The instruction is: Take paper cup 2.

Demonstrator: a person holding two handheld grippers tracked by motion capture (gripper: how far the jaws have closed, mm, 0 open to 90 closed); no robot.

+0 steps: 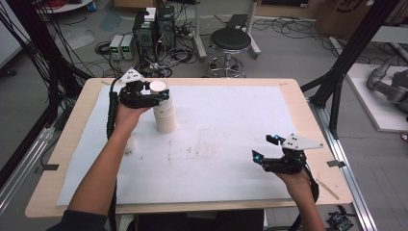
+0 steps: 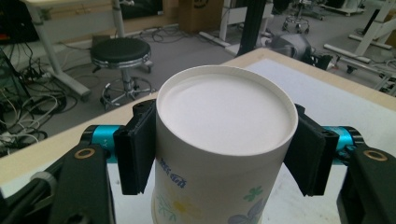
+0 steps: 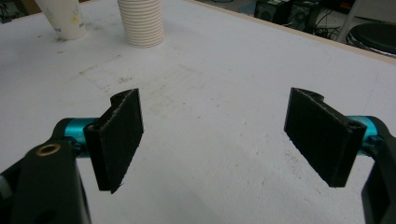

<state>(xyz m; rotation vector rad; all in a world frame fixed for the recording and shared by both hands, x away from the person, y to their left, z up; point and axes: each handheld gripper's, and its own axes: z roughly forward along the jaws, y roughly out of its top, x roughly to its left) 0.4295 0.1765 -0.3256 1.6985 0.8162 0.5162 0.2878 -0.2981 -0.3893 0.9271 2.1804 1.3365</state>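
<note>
A stack of upturned white paper cups (image 1: 165, 118) stands on the white mat at the back left. My left gripper (image 1: 155, 92) is shut on the top cup (image 1: 159, 86) of that stack. In the left gripper view the pads (image 2: 135, 154) press both sides of this flower-printed cup (image 2: 224, 112), which is base up. A single upturned cup (image 1: 129, 145) stands beside the left forearm, partly hidden by it. My right gripper (image 1: 263, 147) hovers open at the front right with nothing between its fingers. Beyond the right gripper (image 3: 219, 135), the stack (image 3: 140, 23) and the single cup (image 3: 63, 18) stand far off.
The white mat (image 1: 216, 139) covers most of the wooden table (image 1: 308, 120). A black stool (image 1: 231, 41) and electronics boxes (image 1: 154, 26) with cables stand on the floor behind the table. Black frame posts (image 1: 346, 62) rise at the right.
</note>
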